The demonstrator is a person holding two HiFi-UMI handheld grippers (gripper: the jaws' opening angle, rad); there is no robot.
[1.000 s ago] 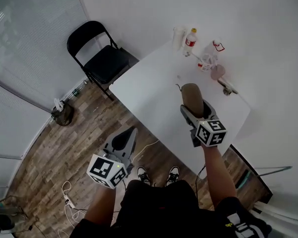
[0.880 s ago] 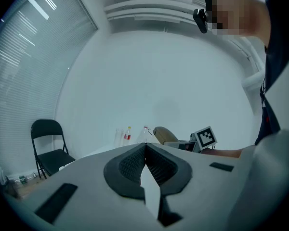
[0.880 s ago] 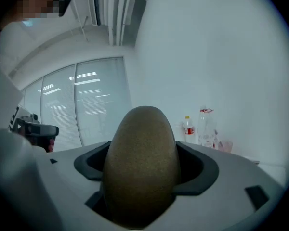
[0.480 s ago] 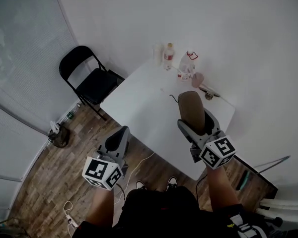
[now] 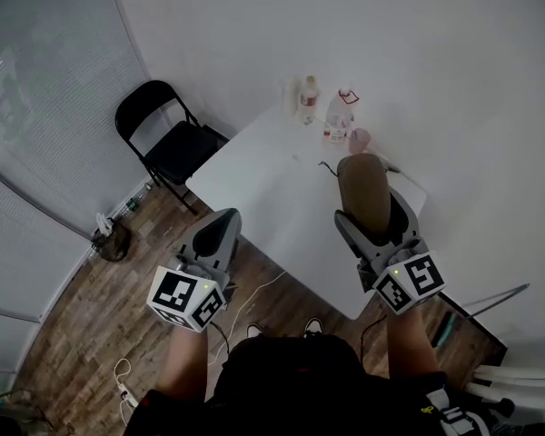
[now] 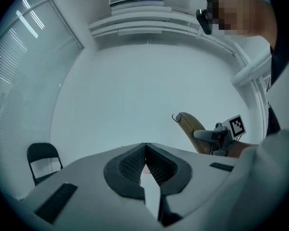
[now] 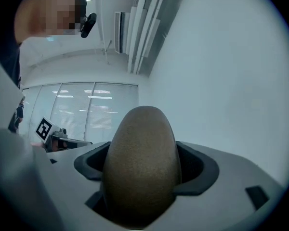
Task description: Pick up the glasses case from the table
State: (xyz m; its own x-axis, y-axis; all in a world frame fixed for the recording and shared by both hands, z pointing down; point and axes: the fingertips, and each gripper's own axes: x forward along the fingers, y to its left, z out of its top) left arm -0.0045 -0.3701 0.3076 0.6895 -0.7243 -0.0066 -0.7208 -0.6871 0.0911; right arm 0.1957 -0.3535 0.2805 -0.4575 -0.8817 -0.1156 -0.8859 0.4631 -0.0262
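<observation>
A brown, rounded glasses case (image 5: 363, 191) is held up in the air over the white table (image 5: 263, 189), clamped between the jaws of my right gripper (image 5: 374, 230). In the right gripper view the case (image 7: 140, 165) fills the gap between both jaws and points up at the wall. From the left gripper view the case (image 6: 191, 130) shows to the right, with a small dark hook at its tip. My left gripper (image 5: 214, 239) hangs shut and empty over the floor, left of the table; its pads (image 6: 135, 165) meet with nothing between them.
Bottles and a cup (image 5: 325, 112) stand at the table's far end by the wall, with a small item (image 5: 386, 163) beside them. A black folding chair (image 5: 168, 143) stands left of the table. A cable and bag (image 5: 109, 239) lie on the wood floor.
The right gripper has carried the case higher and slightly right, away from the tabletop. The left gripper rose a little and stays shut.
</observation>
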